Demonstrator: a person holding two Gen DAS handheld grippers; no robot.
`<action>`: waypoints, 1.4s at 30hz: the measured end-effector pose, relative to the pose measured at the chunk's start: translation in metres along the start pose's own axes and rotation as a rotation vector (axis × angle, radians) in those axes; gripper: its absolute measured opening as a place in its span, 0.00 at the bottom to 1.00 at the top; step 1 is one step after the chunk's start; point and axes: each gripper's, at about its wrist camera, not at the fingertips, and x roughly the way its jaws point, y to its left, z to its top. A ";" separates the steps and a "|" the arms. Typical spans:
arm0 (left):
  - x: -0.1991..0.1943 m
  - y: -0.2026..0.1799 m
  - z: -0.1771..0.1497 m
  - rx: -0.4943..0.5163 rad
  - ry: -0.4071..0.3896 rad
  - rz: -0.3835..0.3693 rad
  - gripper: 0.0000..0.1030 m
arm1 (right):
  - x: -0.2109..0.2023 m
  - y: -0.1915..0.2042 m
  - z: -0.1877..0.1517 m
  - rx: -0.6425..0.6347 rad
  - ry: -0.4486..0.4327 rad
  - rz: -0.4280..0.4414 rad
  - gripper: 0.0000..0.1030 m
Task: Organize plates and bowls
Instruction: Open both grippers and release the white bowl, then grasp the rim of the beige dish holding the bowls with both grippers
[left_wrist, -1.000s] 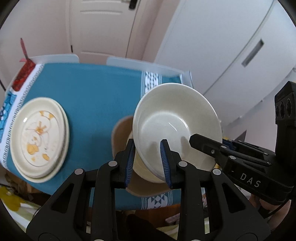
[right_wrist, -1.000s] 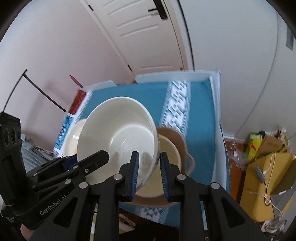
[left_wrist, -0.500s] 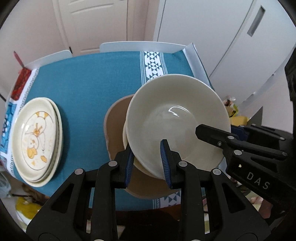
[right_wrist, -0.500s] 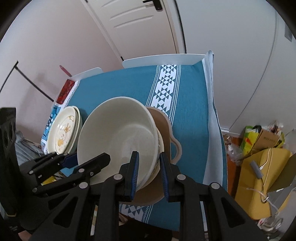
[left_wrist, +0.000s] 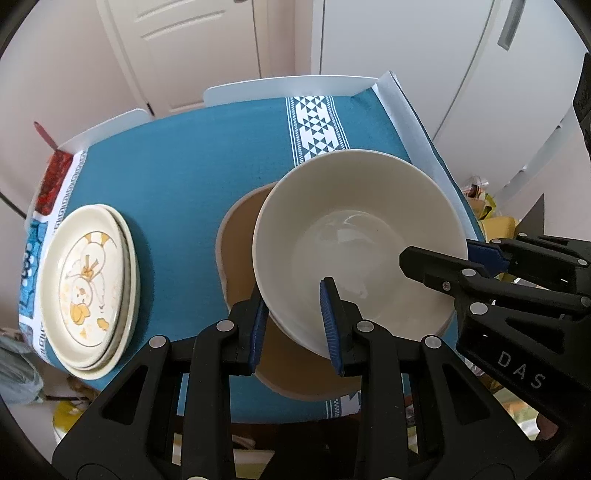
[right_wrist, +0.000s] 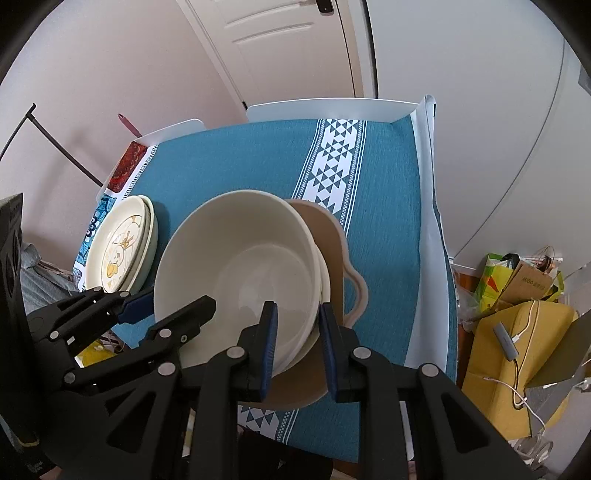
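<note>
A cream bowl is held by both grippers over another cream bowl that sits in a tan handled dish. My left gripper is shut on the bowl's near-left rim. My right gripper is shut on its near-right rim, and the bowl looks nested in the lower bowl, inside the tan dish. A stack of cream plates with a yellow duck drawing lies at the table's left edge; it also shows in the right wrist view.
The table wears a teal cloth with a white patterned band. White chair backs stand at the far edge. A red packet lies far left. Bags and a yellow box are on the floor to the right.
Both grippers have lowered the cream bowl from a tilted pose above the table until it sits level on the bowl in the tan dish. The view has moved closer to the table.
</note>
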 end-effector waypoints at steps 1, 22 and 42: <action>0.000 0.000 0.000 0.004 0.000 0.005 0.24 | 0.000 0.000 0.000 -0.001 0.001 -0.001 0.20; -0.049 0.011 0.010 -0.013 -0.128 0.014 0.24 | -0.049 0.005 0.004 -0.023 -0.133 -0.001 0.20; -0.114 0.057 -0.017 0.022 -0.255 0.024 1.00 | -0.120 -0.006 -0.020 -0.001 -0.283 -0.205 0.99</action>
